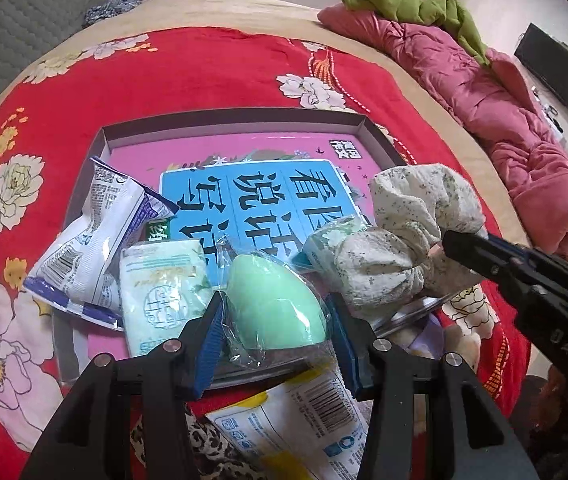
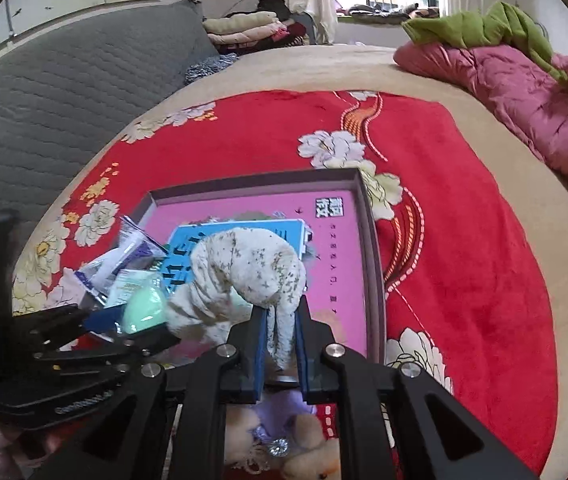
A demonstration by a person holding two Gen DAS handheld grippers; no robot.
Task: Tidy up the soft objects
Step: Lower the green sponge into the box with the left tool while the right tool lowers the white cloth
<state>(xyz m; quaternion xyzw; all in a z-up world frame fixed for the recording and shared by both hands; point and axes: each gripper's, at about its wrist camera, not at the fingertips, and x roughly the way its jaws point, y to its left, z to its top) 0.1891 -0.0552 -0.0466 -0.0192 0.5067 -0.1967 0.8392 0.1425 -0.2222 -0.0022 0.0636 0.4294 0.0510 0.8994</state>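
Observation:
A shallow grey box [image 1: 228,118] with a pink and blue book in it lies on a red flowered blanket. My left gripper [image 1: 274,320] is shut on a green egg-shaped sponge [image 1: 276,308] in clear wrap, at the box's near edge. My right gripper [image 2: 280,328] is shut on a white speckled cloth bundle [image 2: 244,276], held over the box; it also shows in the left wrist view [image 1: 412,232]. A white-blue snack bag [image 1: 92,240] and a pale green tissue pack [image 1: 160,288] lie in the box at left.
A white-yellow packet [image 1: 304,420] and leopard-print cloth [image 1: 212,448] lie near the left gripper. A plush toy [image 2: 284,440] lies under the right gripper. A pink quilt [image 1: 504,120] with green cloth [image 1: 412,8] lies at right. A grey headboard [image 2: 44,100] stands at left.

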